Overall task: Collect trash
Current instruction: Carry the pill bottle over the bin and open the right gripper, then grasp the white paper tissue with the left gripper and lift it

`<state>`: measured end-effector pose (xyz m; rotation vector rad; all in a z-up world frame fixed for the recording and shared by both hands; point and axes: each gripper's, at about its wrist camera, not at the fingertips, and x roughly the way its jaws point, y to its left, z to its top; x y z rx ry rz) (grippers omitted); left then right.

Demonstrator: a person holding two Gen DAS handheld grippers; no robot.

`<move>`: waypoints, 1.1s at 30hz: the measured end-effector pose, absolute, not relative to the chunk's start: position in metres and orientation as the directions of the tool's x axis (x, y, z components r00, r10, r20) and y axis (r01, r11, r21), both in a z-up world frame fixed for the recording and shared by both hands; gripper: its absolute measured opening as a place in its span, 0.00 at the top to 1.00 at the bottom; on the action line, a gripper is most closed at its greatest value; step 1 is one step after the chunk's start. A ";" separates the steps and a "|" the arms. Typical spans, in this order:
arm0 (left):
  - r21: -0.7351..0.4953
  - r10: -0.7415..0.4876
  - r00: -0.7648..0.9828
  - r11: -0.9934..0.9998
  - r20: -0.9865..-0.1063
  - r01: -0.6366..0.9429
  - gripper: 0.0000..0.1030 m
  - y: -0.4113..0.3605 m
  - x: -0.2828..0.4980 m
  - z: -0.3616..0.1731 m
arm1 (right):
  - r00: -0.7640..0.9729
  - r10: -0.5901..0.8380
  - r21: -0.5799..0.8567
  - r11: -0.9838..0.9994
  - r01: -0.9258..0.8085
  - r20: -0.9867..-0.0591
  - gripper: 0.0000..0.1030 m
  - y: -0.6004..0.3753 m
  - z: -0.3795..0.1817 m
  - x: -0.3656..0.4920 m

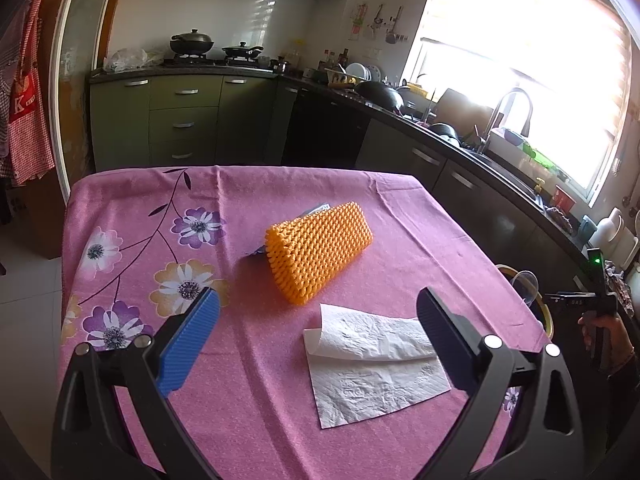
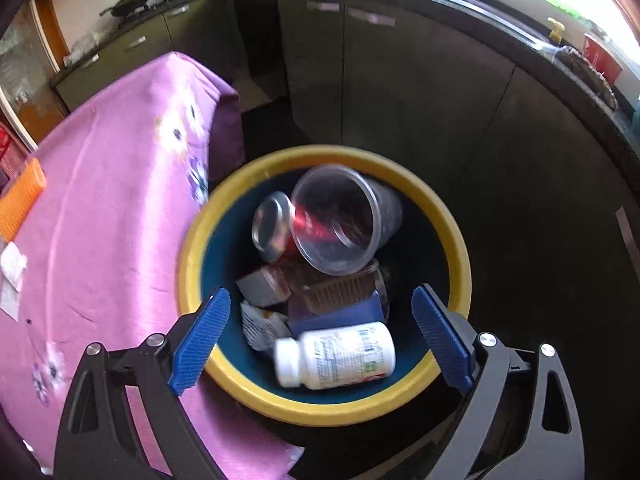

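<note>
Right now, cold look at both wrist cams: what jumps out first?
The bright orange knobbly block lying mid-table on the pink flowered tablecloth, with a creased white paper towel just in front of it, between the open left gripper fingers. In the right wrist view, the yellow-rimmed bin beside the table, already holding a clear plastic cup, a red can and a white pill bottle, with the open right gripper above it.

Table covered by a pink cloth printed with purple, white and yellow flowers; cloth hangs over the edges. On it, near centre: orange knobbly foam block, lying on its side, with a scrap of blue-grey packaging showing from beneath its far-left end. Just in front: white embossed paper napkin, flat, one corner curled over.
</note>
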<state>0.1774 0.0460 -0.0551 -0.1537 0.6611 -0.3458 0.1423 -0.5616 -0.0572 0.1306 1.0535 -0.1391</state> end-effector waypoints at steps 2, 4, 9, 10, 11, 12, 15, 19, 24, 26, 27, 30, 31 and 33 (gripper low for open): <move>-0.246 -0.365 0.734 0.931 -0.572 0.271 0.09 0.045 0.177 -0.055 | 0.513 -0.063 0.030 0.985 0.171 -0.856 0.09 -0.554 -0.045 0.138; -0.243 -0.368 0.734 0.929 -0.571 0.277 0.08 0.044 0.176 -0.054 | 0.539 -0.064 0.027 0.987 0.160 -0.840 0.09 -0.542 -0.034 0.129; -0.236 -0.378 0.720 0.926 -0.582 0.296 0.07 0.037 0.176 -0.056 | 0.594 0.010 0.084 0.992 0.097 -0.805 0.08 -0.507 -0.024 0.105; -0.240 -0.391 0.708 0.920 -0.588 0.308 0.07 0.035 0.177 -0.057 | 0.596 0.021 0.092 0.992 0.088 -0.803 0.08 -0.501 -0.024 0.101; -0.254 -0.418 0.687 0.908 -0.595 0.332 0.07 0.031 0.177 -0.059 | 0.595 0.028 0.095 0.992 0.082 -0.803 0.08 -0.497 -0.024 0.099; -0.269 -0.441 0.668 0.897 -0.599 0.351 0.07 0.027 0.177 -0.061 | 0.593 0.038 0.101 0.992 0.074 -0.804 0.08 -0.494 -0.024 0.096; -0.284 -0.485 0.613 0.871 -0.623 0.401 0.06 0.008 0.178 -0.067 | 0.594 0.047 0.101 0.993 0.058 -0.803 0.07 -0.486 -0.023 0.091; -0.241 -0.481 0.541 0.857 -0.690 0.455 0.06 -0.028 0.177 -0.080 | 0.608 0.062 0.105 0.994 0.034 -0.792 0.07 -0.479 -0.020 0.089; -0.146 -0.392 0.509 0.878 -0.767 0.456 0.06 -0.061 0.180 -0.101 | 0.616 0.112 0.139 0.990 -0.004 -0.780 0.07 -0.476 -0.026 0.084; -0.139 -0.370 0.498 0.887 -0.784 0.440 0.06 -0.066 0.182 -0.106 | 0.613 0.132 0.154 0.988 -0.017 -0.779 0.07 -0.475 -0.030 0.083; -0.133 -0.359 0.497 0.892 -0.790 0.433 0.06 -0.069 0.183 -0.108 | 0.610 0.140 0.160 0.987 -0.022 -0.780 0.07 -0.476 -0.032 0.083; -0.104 -0.313 0.498 0.909 -0.808 0.403 0.06 -0.074 0.187 -0.113 | 0.607 0.160 0.180 0.983 -0.027 -0.778 0.07 -0.478 -0.038 0.084; -0.108 -0.308 0.494 0.913 -0.813 0.393 0.06 -0.075 0.190 -0.115 | 0.606 0.167 0.189 0.982 -0.028 -0.778 0.07 -0.479 -0.040 0.084; -0.114 -0.292 0.482 0.924 -0.826 0.366 0.06 -0.077 0.194 -0.120 | 0.606 0.175 0.199 0.980 -0.027 -0.776 0.07 -0.481 -0.042 0.083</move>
